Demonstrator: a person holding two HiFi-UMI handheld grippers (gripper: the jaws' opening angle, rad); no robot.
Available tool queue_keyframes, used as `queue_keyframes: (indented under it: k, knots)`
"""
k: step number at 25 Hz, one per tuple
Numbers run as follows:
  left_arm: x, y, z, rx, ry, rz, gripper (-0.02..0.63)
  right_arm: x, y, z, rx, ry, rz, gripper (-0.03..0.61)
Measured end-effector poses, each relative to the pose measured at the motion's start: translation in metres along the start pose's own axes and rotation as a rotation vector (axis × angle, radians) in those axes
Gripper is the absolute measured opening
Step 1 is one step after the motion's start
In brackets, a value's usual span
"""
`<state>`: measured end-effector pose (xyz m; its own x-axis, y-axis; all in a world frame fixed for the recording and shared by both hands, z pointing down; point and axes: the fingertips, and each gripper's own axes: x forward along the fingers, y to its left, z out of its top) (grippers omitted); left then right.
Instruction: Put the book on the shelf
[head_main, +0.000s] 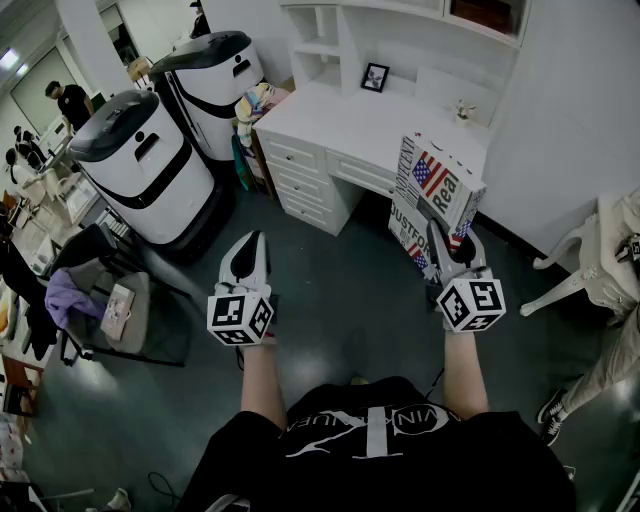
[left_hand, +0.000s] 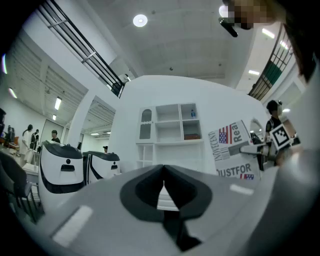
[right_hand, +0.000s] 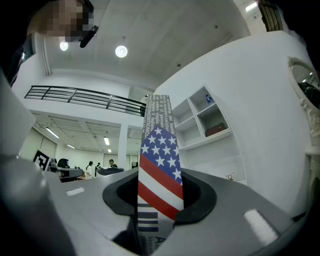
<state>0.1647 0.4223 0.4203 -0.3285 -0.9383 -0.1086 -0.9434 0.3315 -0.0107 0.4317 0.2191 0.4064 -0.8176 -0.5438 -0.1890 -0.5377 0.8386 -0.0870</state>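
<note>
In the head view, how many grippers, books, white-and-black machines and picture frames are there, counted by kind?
Grippers: 2, left gripper and right gripper
Books: 1, the book
Machines: 2, white-and-black machines
Frames: 1, the picture frame
Total: 6

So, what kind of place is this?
Likely a large indoor test hall with a staged room corner: a white desk with a shelf unit, two big white-and-black machines beside it, people farther back.

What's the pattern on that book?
The book has white stars on blue and red-white stripes; clearest in the right gripper view.
</note>
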Motion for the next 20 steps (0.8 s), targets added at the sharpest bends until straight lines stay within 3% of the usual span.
queue_keyframes:
  k: [13,20]
  knots:
    - [0.006,0.007,-0.001,-0.021,0.009,0.005,0.0,0.008,-0.008,-0.015,0.036,0.015,-0.01,0.16]
    - [0.032,0.012,-0.042,-0.05,0.06,0.0,0.0,0.025,-0.027,-0.047,0.058,0.059,-0.049,0.16]
